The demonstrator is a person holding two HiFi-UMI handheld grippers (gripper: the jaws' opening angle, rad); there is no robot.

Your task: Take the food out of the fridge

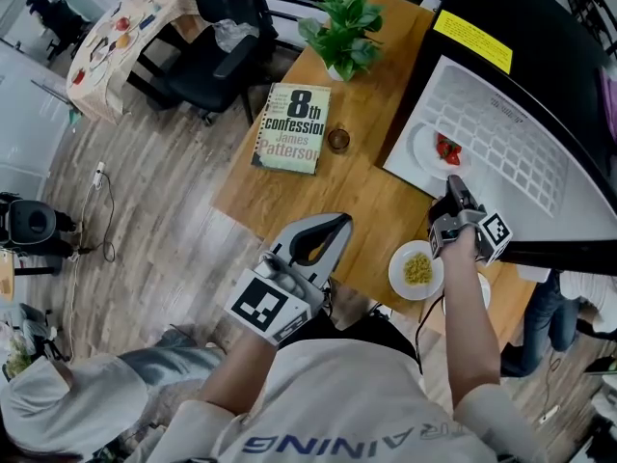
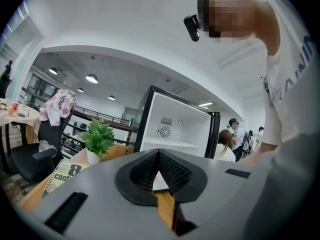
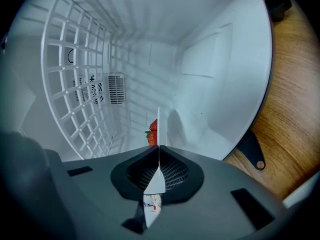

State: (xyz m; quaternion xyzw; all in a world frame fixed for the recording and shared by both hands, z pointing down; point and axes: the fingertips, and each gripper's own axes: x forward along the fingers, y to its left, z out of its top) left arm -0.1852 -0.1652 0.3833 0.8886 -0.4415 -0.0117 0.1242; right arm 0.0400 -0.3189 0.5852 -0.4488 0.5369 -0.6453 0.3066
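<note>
- Head view, task items. Your right gripper (image 1: 455, 191) reaches into the open fridge (image 1: 540, 27). Its jaws are closed on the near rim of a white plate (image 1: 424, 154), and the strawberries (image 1: 447, 149) sit on that plate just beyond the jaw tips. A wire shelf (image 1: 511, 143) spans the rest of the white compartment.
- Head view, other items. Your left gripper (image 1: 337, 224) hangs over the near edge of the tabletop (image 1: 376, 201), well apart from the fridge, jaws together and holding nothing. A second plate (image 1: 400, 261) holding small yellow-green pieces (image 1: 417, 270) stands on the tabletop just beside your right forearm.
- Head view, writing. The book (image 1: 292, 128) reads "8th confession" and "James Patterson". The yellow label (image 1: 471, 40) on the fridge top is too small to read.
- Left gripper view. The left gripper (image 2: 159, 154) has its pads meeting at the tips, with nothing between them. Beyond them stand the fridge (image 2: 175, 126) with its door open, a potted plant (image 2: 98, 140), and the book (image 2: 64, 175), showing "8" and "conf".
- Right gripper view. The right gripper (image 3: 159, 150) is clamped on the plate (image 3: 159, 121), which shows edge-on as a thin white line running out from the jaws. The strawberries (image 3: 153, 131) lie on the plate close past the tips, on the wire shelf (image 3: 75, 84) side. A vent grille (image 3: 116, 89) marks the back wall of the fridge (image 3: 215, 84).
</note>
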